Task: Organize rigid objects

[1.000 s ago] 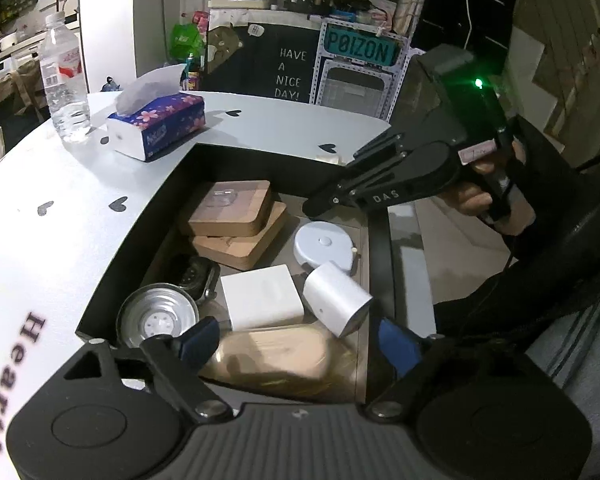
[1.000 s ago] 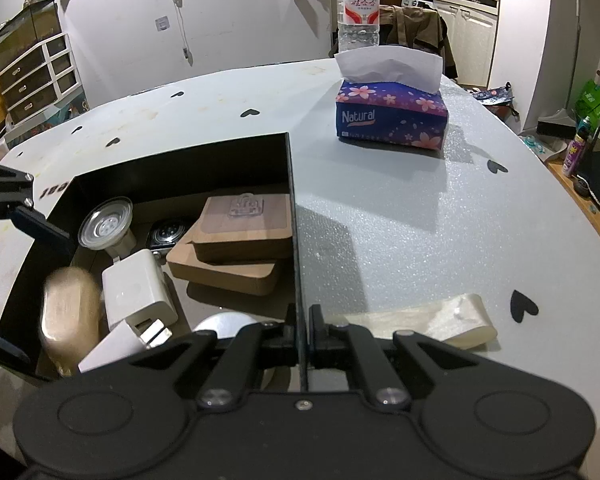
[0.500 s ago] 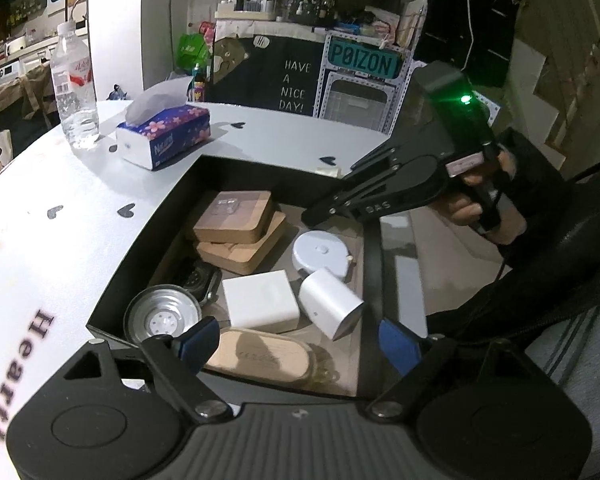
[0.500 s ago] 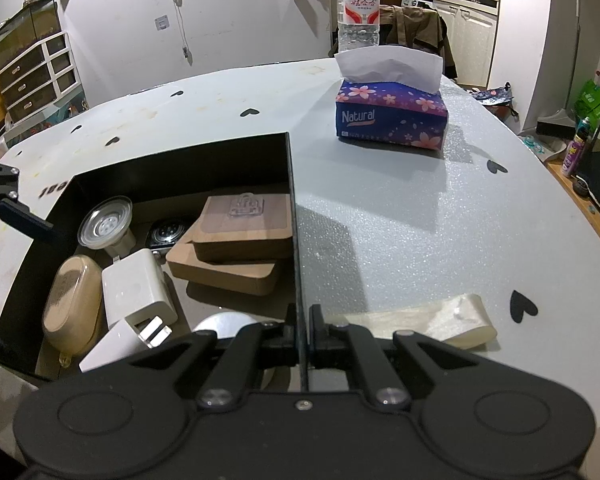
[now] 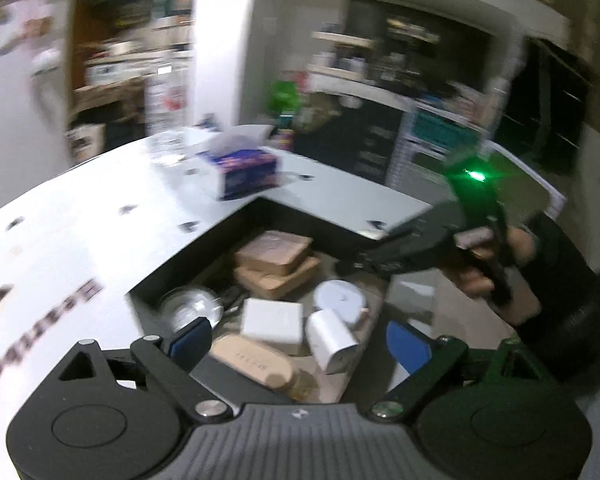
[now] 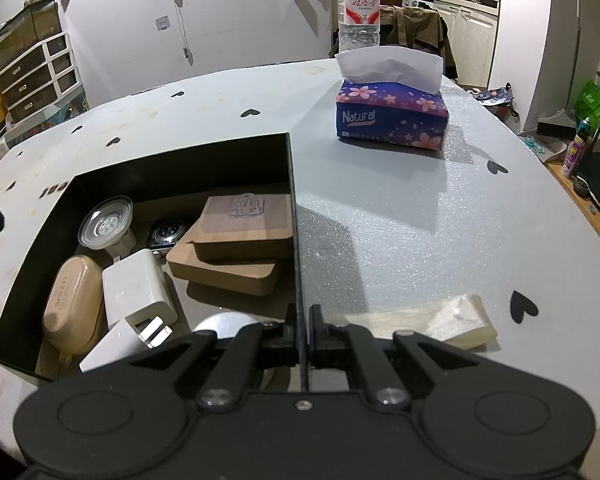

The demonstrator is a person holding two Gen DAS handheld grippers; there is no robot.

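A black open box (image 6: 292,184) on the white table holds two stacked wooden blocks (image 6: 244,228), a tan oval case (image 6: 74,300), a white charger cube (image 6: 138,292), a white plug adapter (image 6: 120,340), a round white disc (image 5: 340,296), a clear suction cup (image 6: 106,222) and a dark watch (image 6: 166,234). My right gripper (image 6: 302,320) is shut on the box's right wall. My left gripper (image 5: 300,338) is open and empty above the box's near end; its view is blurred. The box also shows in the left wrist view (image 5: 300,212).
A purple tissue box (image 6: 392,116) and a water bottle (image 6: 358,8) stand at the back of the table (image 6: 420,216). A cream strip of tape (image 6: 440,320) lies right of the right gripper. The table edge curves at right.
The left gripper let go of the tan oval case, which now lies in the box. The left gripper has pulled up and back, open. The right gripper has not moved.
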